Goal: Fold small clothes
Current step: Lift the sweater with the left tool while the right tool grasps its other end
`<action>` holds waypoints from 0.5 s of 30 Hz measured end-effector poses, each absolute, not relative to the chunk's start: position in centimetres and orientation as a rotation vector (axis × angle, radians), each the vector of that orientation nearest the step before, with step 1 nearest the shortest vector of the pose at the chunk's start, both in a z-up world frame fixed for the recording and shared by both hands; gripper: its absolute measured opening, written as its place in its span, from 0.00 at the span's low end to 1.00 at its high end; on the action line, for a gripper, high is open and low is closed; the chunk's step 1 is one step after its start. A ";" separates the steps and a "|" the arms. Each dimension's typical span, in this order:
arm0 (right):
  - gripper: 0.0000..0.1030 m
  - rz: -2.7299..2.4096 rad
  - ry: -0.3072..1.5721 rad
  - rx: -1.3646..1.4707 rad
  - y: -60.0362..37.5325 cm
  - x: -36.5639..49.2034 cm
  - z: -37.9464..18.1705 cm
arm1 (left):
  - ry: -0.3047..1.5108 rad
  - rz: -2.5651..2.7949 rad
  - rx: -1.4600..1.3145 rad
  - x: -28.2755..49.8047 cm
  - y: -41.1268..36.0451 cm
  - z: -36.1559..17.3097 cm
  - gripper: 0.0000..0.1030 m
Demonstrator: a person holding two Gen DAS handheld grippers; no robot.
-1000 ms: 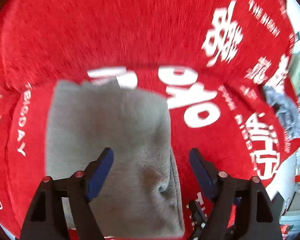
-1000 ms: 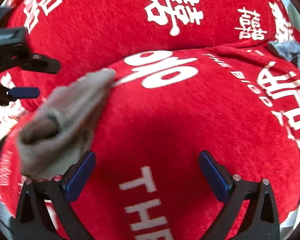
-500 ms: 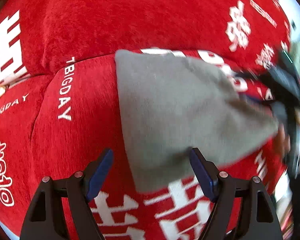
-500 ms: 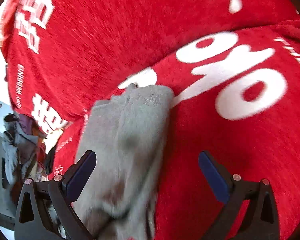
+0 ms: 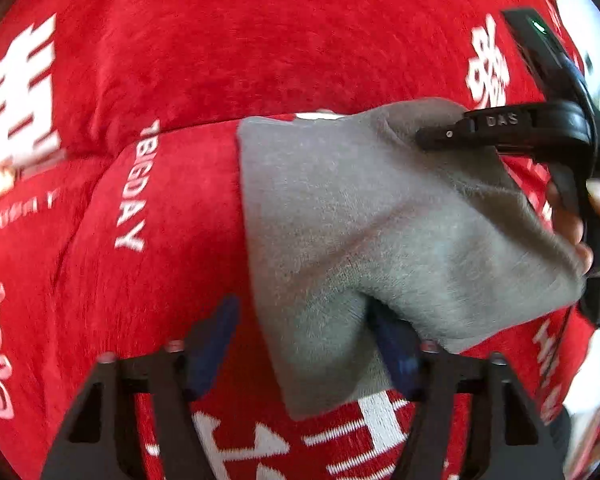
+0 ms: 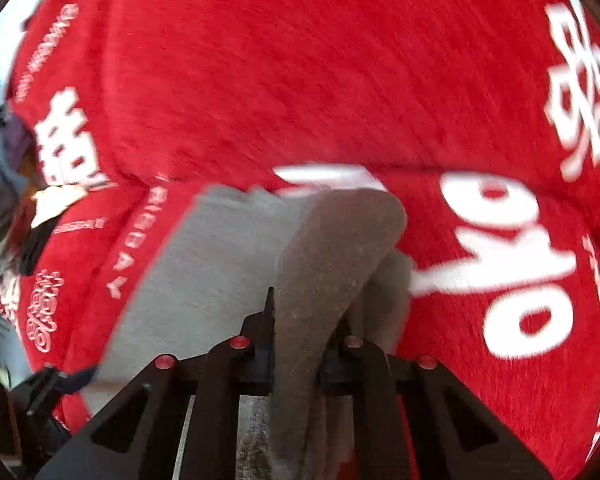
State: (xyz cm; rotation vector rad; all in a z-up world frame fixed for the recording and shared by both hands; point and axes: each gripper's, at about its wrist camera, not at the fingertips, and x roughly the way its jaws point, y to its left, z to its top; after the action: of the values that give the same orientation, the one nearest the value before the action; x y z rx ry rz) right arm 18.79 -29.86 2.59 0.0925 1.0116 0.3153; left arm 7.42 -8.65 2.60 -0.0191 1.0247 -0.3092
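Note:
A small grey cloth (image 5: 364,216) lies on a red sofa cover with white lettering (image 5: 260,48). My left gripper (image 5: 304,344) is open, its blue pads either side of the cloth's near corner, the right pad partly under a fold. My right gripper (image 6: 300,344) is shut on a raised fold of the grey cloth (image 6: 332,256). In the left wrist view the right gripper (image 5: 500,128) reaches in from the right onto the cloth's far right edge, held by a hand (image 5: 580,220).
The red cover (image 6: 300,72) fills both views, with a seam between back cushion and seat. A pile of dark clothes (image 6: 0,168) sits at the far left edge of the right wrist view.
My right gripper has closed on the grey cloth's edge and lifted a fold. My left gripper has moved closer to the cloth's near corner, still open.

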 end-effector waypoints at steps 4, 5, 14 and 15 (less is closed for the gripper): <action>0.15 0.403 0.885 0.020 -27.4 18.3 5.1 | 0.993 -0.291 -0.003 5.8 -7.1 3.1 0.63; 0.15 0.392 0.905 0.012 -27.5 19.0 4.4 | 1.000 -0.298 0.001 5.8 -7.1 3.1 0.63; 0.59 0.247 1.064 0.256 -35.4 19.9 -1.5 | 0.981 -0.373 0.039 5.3 -8.6 3.8 0.89; 0.60 0.258 1.039 0.273 -35.9 19.0 -0.9 | 0.958 -0.374 0.060 4.7 -8.9 4.0 0.89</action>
State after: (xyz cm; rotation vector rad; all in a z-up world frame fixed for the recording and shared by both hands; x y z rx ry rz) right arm 19.02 -35.93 -0.87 0.2729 1.0393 0.2575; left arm 4.74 -8.87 3.96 0.0603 0.9580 -0.3738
